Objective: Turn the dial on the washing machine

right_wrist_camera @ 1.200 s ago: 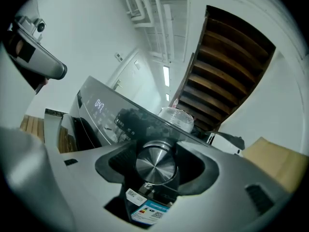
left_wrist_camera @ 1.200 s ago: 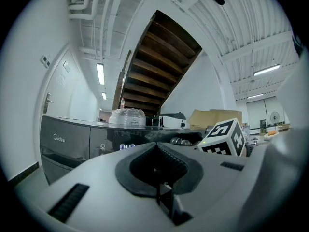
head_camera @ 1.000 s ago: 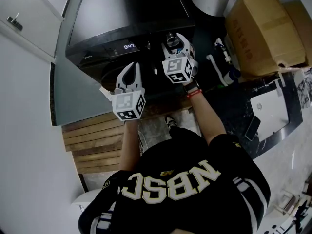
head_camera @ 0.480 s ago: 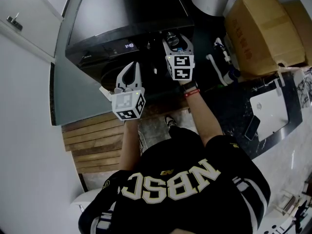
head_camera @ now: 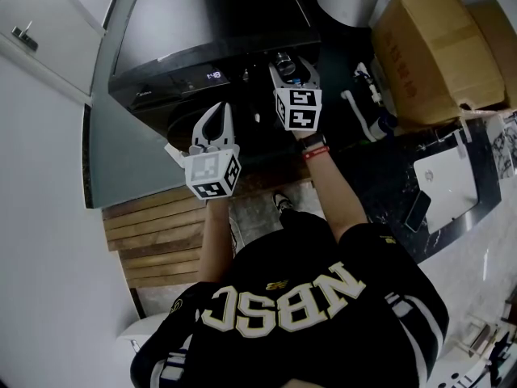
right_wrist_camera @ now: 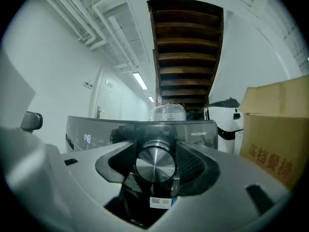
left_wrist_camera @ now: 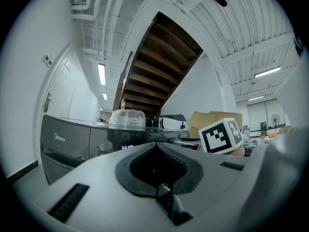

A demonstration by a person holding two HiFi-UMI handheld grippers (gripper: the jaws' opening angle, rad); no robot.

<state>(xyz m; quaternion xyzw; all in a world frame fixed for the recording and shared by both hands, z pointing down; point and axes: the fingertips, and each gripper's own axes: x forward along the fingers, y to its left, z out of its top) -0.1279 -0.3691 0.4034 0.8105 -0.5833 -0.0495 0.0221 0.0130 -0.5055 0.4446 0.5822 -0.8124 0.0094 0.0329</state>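
Change: I am holding my right gripper [head_camera: 289, 67] just as half a second ago; a second ago its marker cube [head_camera: 297, 108] was tipped sideways.
Display [head_camera: 213, 76]: it is showing new digits, maybe 1:49, too small to be sure.
Right gripper: its jaws are squeezing the shiny dial [right_wrist_camera: 155, 162].
Dial: it is sitting on the washing machine [head_camera: 202, 23] front, right of the display, mostly hidden from the head view.
Left gripper [head_camera: 216, 113]: its jaws are pressing together, holding nothing, away from the dial.
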